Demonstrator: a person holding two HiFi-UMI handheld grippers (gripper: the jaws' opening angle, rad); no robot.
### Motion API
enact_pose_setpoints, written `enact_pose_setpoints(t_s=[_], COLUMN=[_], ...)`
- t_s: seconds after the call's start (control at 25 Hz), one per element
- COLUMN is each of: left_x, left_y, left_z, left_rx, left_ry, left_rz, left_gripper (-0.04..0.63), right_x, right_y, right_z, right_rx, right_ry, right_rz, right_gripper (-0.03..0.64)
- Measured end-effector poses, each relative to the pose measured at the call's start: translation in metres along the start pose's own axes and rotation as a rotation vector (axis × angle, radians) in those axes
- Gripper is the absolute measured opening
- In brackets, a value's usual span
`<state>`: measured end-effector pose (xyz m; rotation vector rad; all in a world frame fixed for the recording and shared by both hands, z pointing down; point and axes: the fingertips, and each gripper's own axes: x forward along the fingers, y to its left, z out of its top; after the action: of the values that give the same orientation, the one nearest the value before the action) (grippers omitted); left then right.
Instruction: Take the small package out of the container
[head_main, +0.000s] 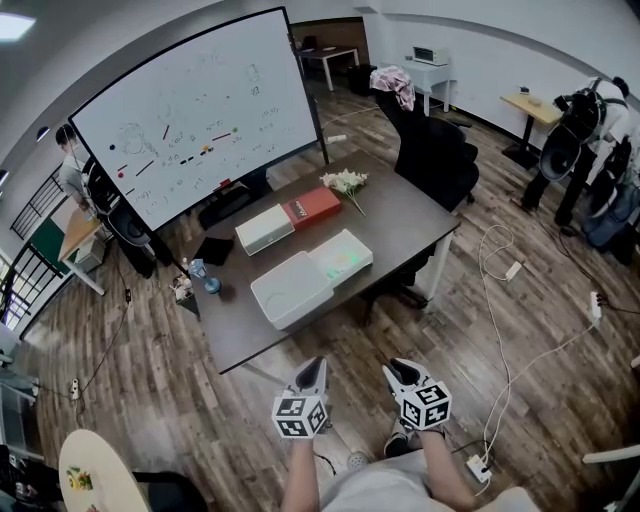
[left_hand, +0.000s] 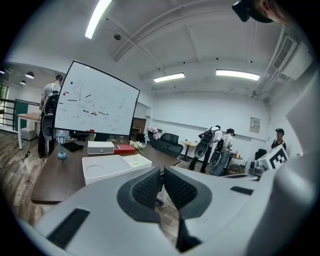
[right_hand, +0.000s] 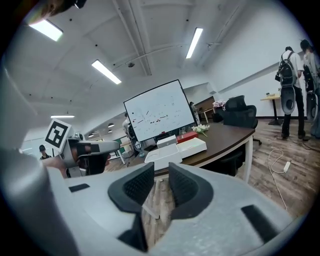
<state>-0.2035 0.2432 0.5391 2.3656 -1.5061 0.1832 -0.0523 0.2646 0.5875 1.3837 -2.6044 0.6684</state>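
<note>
While white container (head_main: 292, 290) sits on bench (head_main: 405, 215), left tool (head_main: 314, 364) pressed together, empty; right tool (head_main: 398, 367) spread, empty; both short of bench.

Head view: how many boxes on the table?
4. Far side: red box, with a white box next to its left end. Nearer the person: large white container and a smaller white box beside it. None appears hidden.
</note>
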Motion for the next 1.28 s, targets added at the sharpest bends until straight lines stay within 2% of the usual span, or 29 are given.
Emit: enact_pose_setpoints(t_s=[0.2,0.36,0.6,0.76,0.92,1.28], left_x=[0.032,0.058,0.092,0.104,0.117,0.165], left_y=[0.001,-0.001,-0.014,-0.028,-0.031,-0.038], left_z=[0.009,0.016,0.009,-0.001,-0.012,-0.006], left_rx=[0.015,0.026,0.024,0.01,0.043,0.086], left_ry=[0.013,0.018,0.04,0.052,0.105,0.136], left_rz=[0.027,0.052,0.07,0.078,0.099,0.072], left_gripper=[0.096,0.162,0.225,0.232,0.241,0.245], right_x=[0.016,0.027,0.031,0.028,0.027,0.032], right_y=[-0.03,-0.051,-0.082,-0.104,-0.123,-0.155], right_z=[0.017,0.025,0.022,0.014,0.016,0.024], right_rx=[-0.003,-0.001,-0.024,0.037,0.111,0.153], right_ry=[-0.006,-0.006,0.031,0.024,-0.006,-0.031], right_rz=[0.047,0.082,0.122,0.121,0.122,0.084], right_gripper=[0.158,0.169,0.209,0.215,0.215,0.215])
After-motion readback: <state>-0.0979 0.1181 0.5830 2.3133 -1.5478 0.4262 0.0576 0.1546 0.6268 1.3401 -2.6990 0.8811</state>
